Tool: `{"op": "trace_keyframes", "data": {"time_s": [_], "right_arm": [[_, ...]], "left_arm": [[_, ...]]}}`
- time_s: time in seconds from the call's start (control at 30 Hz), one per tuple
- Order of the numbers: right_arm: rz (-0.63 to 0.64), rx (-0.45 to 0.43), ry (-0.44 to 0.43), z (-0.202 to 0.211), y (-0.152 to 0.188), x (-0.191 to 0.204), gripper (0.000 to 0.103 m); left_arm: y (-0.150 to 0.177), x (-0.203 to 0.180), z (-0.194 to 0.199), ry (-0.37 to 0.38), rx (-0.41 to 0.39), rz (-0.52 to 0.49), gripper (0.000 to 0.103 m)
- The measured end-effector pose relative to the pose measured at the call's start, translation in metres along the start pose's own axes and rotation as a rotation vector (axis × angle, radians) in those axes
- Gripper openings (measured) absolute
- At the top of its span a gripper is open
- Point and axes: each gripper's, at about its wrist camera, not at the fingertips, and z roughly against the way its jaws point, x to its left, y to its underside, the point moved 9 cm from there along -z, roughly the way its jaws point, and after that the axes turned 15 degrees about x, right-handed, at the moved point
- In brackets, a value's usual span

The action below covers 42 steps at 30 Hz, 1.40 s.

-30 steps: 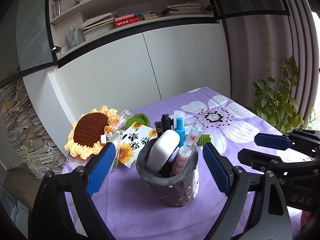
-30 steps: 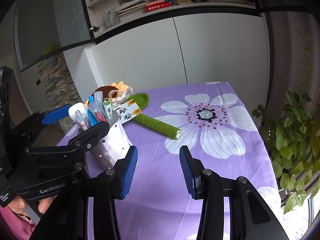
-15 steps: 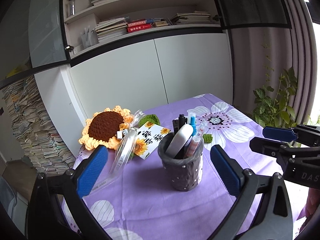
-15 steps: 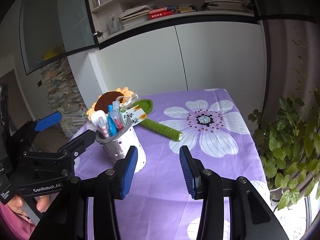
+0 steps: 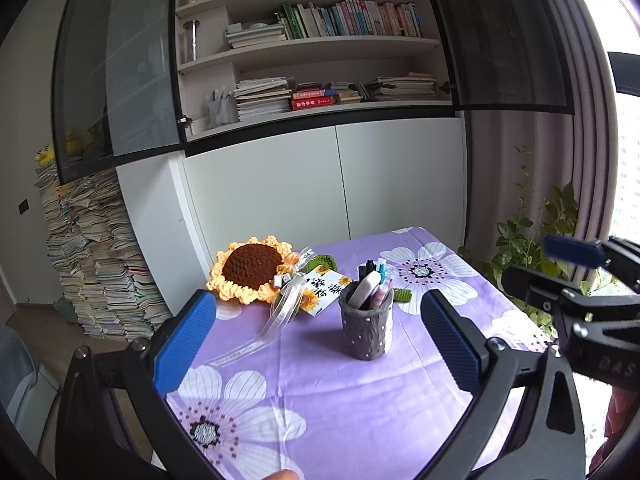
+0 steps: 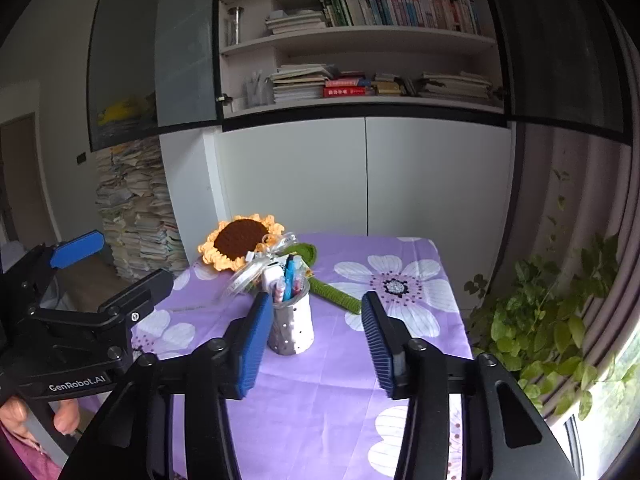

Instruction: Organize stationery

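A grey perforated pen holder (image 5: 366,328) stands upright on the purple flowered tablecloth (image 5: 320,392), filled with several pens and a white correction-tape case (image 5: 365,290). It also shows in the right wrist view (image 6: 290,326). My left gripper (image 5: 316,340) is open and empty, pulled back from the holder. My right gripper (image 6: 316,340) is open and empty, also short of the holder; it shows at the right edge of the left wrist view (image 5: 576,276).
A crocheted sunflower (image 5: 252,266) with ribbon, a card (image 5: 324,286) and a green stem (image 6: 334,294) lies behind the holder. White cabinets and bookshelves stand behind the table. A potted plant (image 6: 552,320) is at the right. Stacked books (image 5: 92,264) are at the left.
Both grippers have drawn back and up from the pen holder, which now looks smaller and farther away. Both stay open and empty.
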Motion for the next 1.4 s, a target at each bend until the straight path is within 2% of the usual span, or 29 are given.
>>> {"op": "trace_keyframes", "data": {"time_s": [0.03, 0.07, 0.13, 0.3, 0.53, 0.67, 0.87, 1.03, 1.4], "right_arm": [[0.007, -0.014, 0.013, 0.008, 0.001, 0.003, 0.078], [0.015, -0.048, 0.034, 0.022, 0.001, 0.007, 0.080], [0.035, -0.094, 0.059, 0.043, 0.002, 0.016, 0.081], [0.049, -0.136, 0.085, 0.084, 0.007, 0.031, 0.083], [0.053, -0.221, 0.106, 0.135, 0.014, 0.045, 0.086], [0.039, -0.233, 0.080, 0.148, 0.016, 0.052, 0.086], [-0.006, -0.240, 0.042, 0.161, 0.018, 0.055, 0.086], [-0.037, -0.237, 0.028, 0.168, 0.021, 0.052, 0.086], [0.021, -0.291, 0.056, 0.181, 0.021, 0.065, 0.086]], "left_arm": [[0.002, 0.001, 0.007, 0.000, -0.004, 0.009, 0.102], [0.005, 0.003, 0.015, 0.002, -0.009, 0.019, 0.102], [0.008, 0.006, 0.030, 0.013, -0.019, 0.040, 0.102], [0.009, 0.012, 0.068, 0.035, -0.066, 0.079, 0.102], [0.006, 0.015, 0.118, 0.024, -0.159, 0.063, 0.102], [0.007, 0.018, 0.141, 0.014, -0.201, 0.065, 0.102], [0.008, 0.020, 0.152, 0.031, -0.187, 0.098, 0.102], [0.007, 0.022, 0.159, 0.008, -0.204, 0.102, 0.102], [0.009, 0.026, 0.172, -0.010, -0.242, 0.107, 0.102]]}}
